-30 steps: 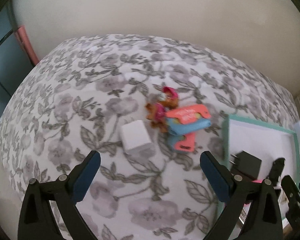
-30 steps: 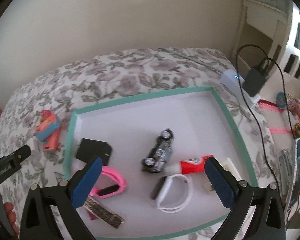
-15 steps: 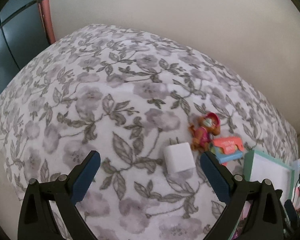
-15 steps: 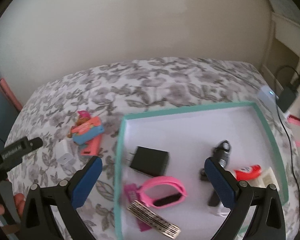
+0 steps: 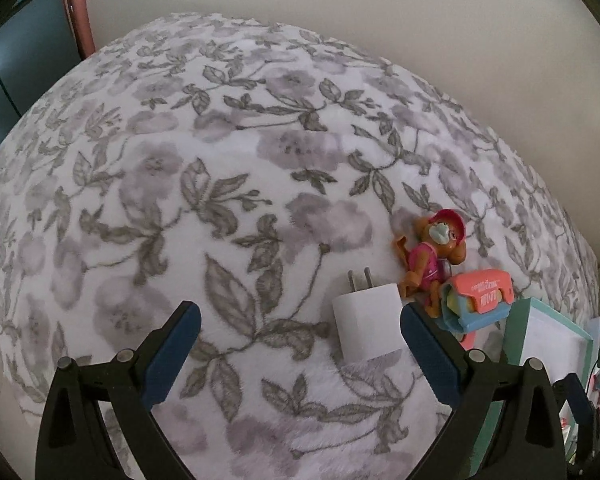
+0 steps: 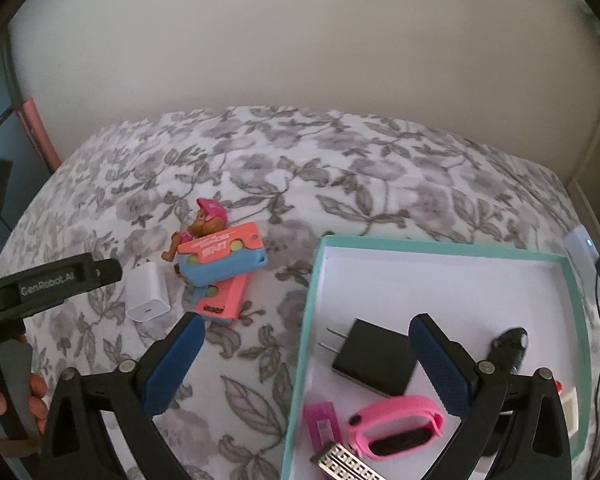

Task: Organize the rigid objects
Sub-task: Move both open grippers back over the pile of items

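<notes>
A white plug charger lies on the floral bedspread, prongs pointing away, just inside the right finger of my left gripper, which stands open and empty above the cover. Beside the charger lie a toy dog figure and pink-and-blue toy blocks. My right gripper is open and empty, hovering over the left rim of the teal-edged white tray. In the tray lie a black charger, a pink wristband and a dark toy car.
A wall runs behind the bed. The tray shows at the left wrist view's right edge. A white power strip with a cable sits right of the tray. A hand holds the left gripper's handle at the right wrist view's lower left.
The left gripper swung left and then closed in on the white charger, which now sits near its right finger. The right gripper panned left, from over the tray's middle to its left rim.
</notes>
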A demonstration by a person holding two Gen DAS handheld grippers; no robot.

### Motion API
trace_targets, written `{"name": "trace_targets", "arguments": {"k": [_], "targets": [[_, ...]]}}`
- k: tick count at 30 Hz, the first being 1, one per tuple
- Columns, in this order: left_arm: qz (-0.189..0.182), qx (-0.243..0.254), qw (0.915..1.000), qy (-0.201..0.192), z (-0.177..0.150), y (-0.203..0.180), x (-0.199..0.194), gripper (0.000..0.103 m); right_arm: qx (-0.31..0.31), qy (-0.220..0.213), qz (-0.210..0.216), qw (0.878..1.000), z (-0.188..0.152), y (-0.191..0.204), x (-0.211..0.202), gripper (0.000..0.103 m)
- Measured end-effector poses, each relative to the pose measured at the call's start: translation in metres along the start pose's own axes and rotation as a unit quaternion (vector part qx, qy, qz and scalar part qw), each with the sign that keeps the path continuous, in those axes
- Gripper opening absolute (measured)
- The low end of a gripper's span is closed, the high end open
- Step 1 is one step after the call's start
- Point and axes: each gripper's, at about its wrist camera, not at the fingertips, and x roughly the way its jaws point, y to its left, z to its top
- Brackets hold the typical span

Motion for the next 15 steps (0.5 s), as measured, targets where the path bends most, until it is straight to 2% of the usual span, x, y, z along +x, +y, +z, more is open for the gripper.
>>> {"name": "trace_targets", "arguments": {"k": [6,9,15], "targets": [[-0.011,-0.009,0.9998,0.016,0.001,-0.001,0.011,0.1,-0.02,0.006,0.003,1.0,0.006,0.01,0.016,0.103],[-0.034,-0.017,0.9989,0.027,0.001,-0.003,0.017,0.1,-0.025,0.008,0.008,1.0,0.011,0.013,0.024,0.103],[-0.052,-0.012,0.9979,0.038,0.0,-0.01,0.023,0.098,-0.037,0.008,0.028,0.999,0.02,0.025,0.039,0.103]]}}
